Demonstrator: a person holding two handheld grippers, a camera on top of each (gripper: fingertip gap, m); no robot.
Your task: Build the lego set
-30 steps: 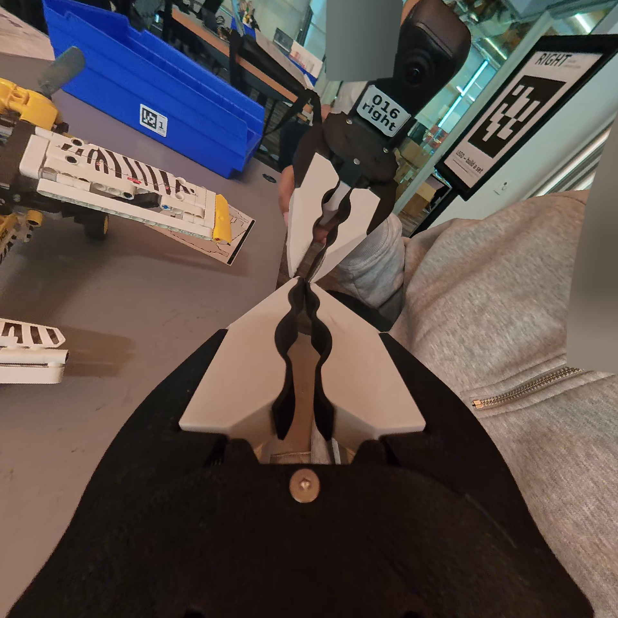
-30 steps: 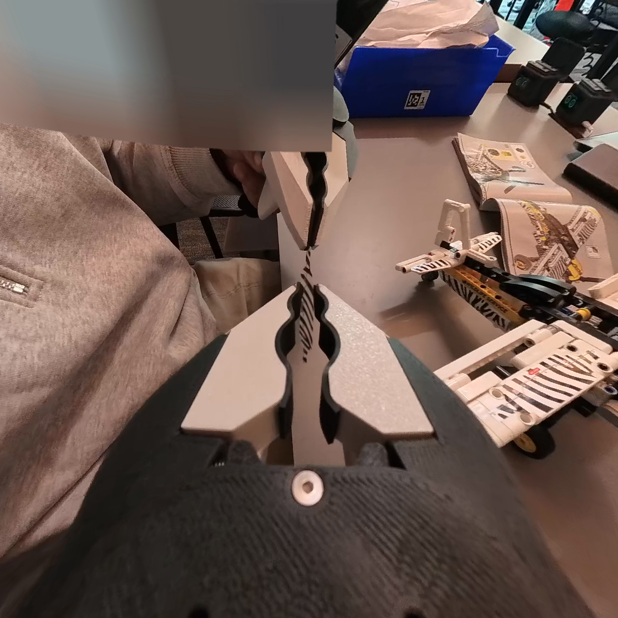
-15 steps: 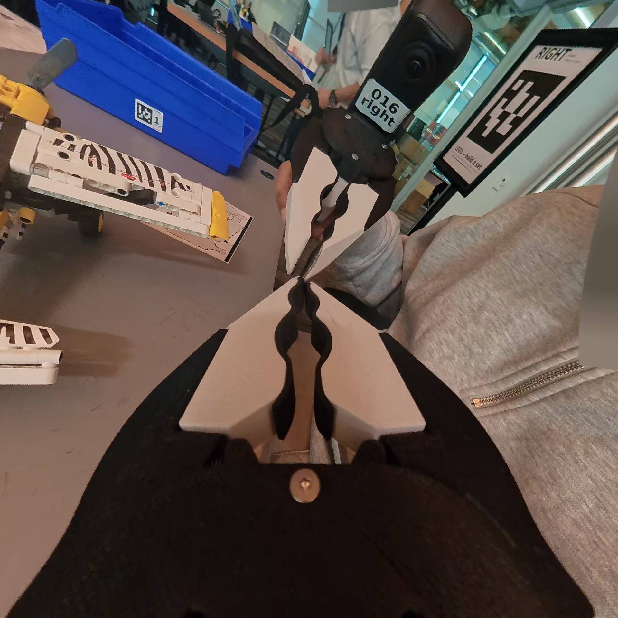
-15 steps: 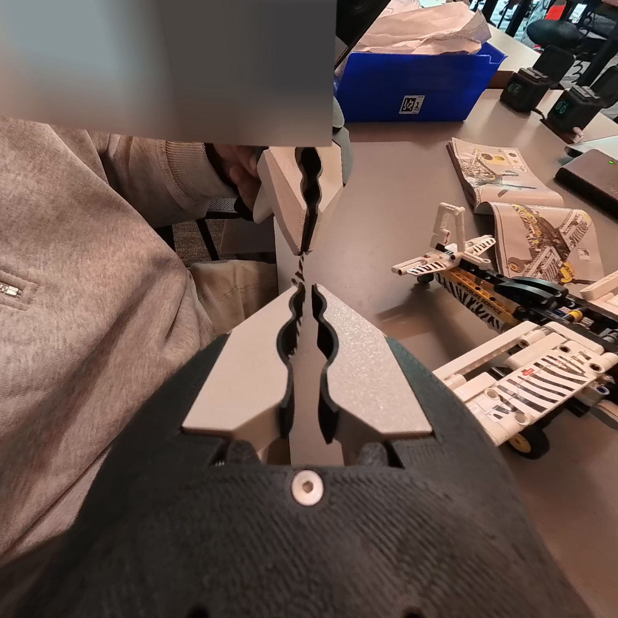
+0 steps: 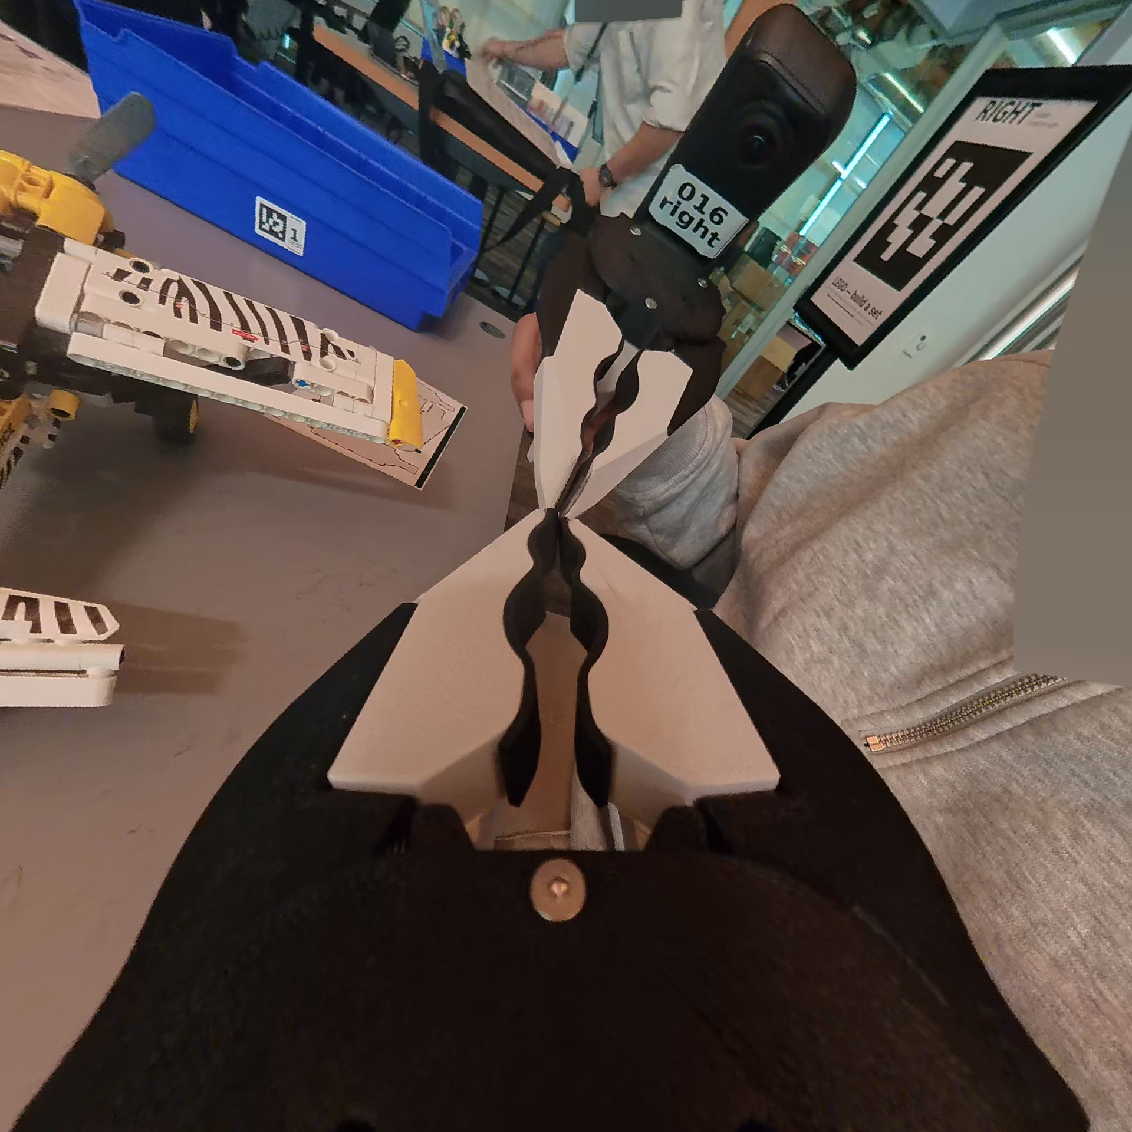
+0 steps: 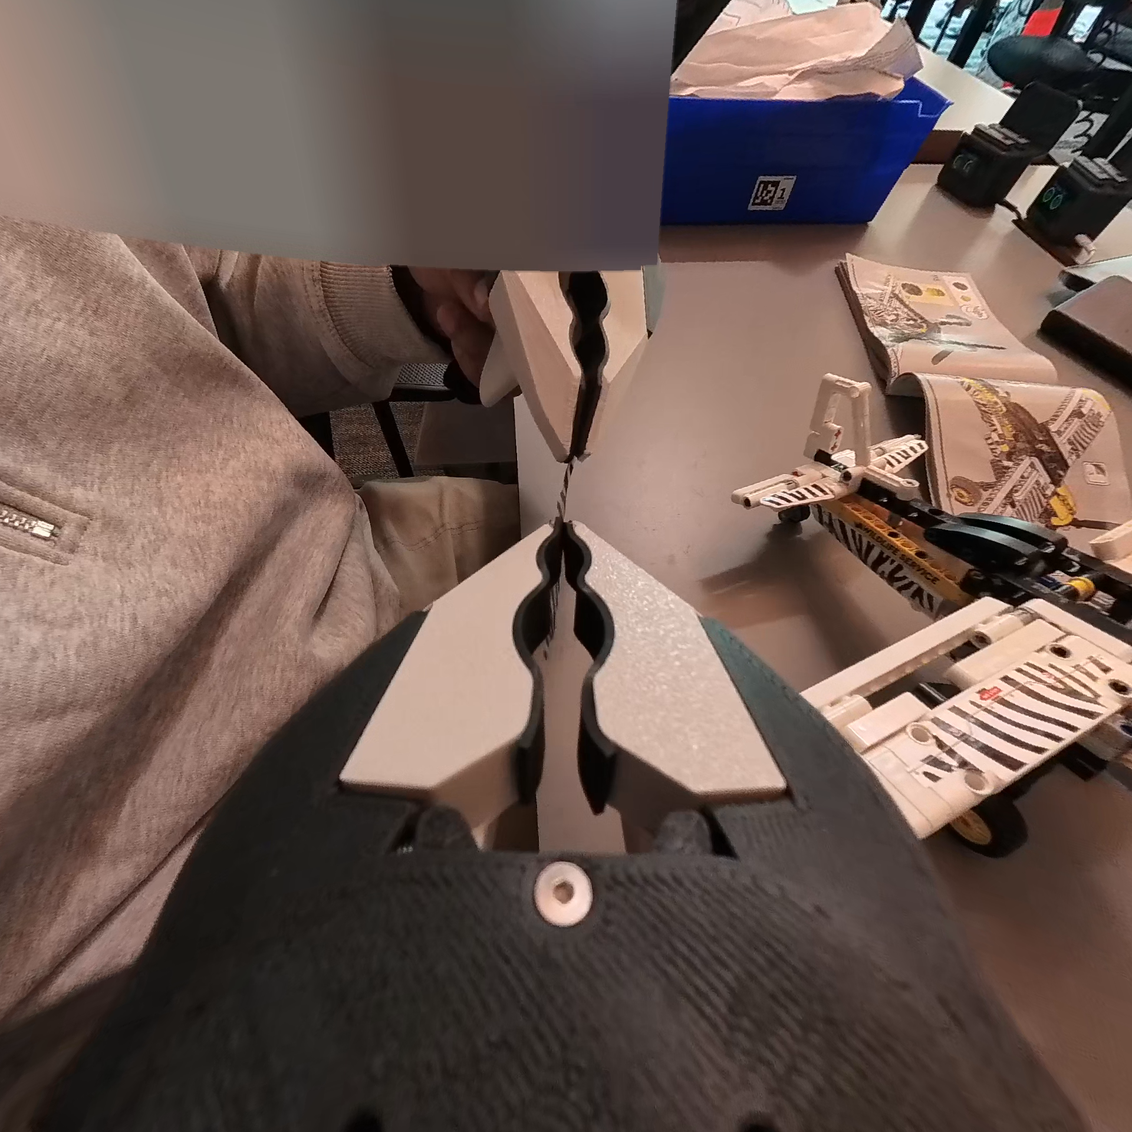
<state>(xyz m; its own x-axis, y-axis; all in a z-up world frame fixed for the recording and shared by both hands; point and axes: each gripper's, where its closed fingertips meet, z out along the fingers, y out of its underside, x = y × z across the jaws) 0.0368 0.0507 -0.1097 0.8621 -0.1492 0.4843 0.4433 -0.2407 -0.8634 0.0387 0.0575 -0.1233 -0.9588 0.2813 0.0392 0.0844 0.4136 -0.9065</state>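
My two grippers meet tip to tip off the table's near edge, in front of a person's grey hoodie. A thin zebra-striped sticker (image 6: 564, 494) spans the short gap between them. My left gripper (image 5: 556, 517) is shut on one end; it also shows in the right wrist view (image 6: 576, 456). My right gripper (image 6: 565, 527) is shut on the other end, with the strip running back between its fingers; it also shows in the left wrist view (image 5: 566, 497). The lego plane, with a white zebra-striped wing (image 5: 214, 343), stands on the grey table (image 5: 257, 551); its wing (image 6: 980, 723) and tail (image 6: 839, 453) show in the right wrist view.
A loose white striped part (image 5: 55, 649) lies at the left. A sticker sheet (image 5: 429, 429) lies under the wing tip. A blue bin (image 5: 294, 184) (image 6: 796, 153) stands at the back. An open instruction booklet (image 6: 980, 392) and black devices (image 6: 992, 159) lie beyond the plane. My two grippers' fingertips are within a few centimetres of each other. Both grippers' tips are roughly 15 centimetres from the white zebra-striped wing (image 5: 214, 343). Seen from the right wrist view (image 6: 978, 664) as well.
My right gripper's fingertips have closed onto the striped sticker. The left gripper has kept its hold. Both grippers have stayed tip to tip.
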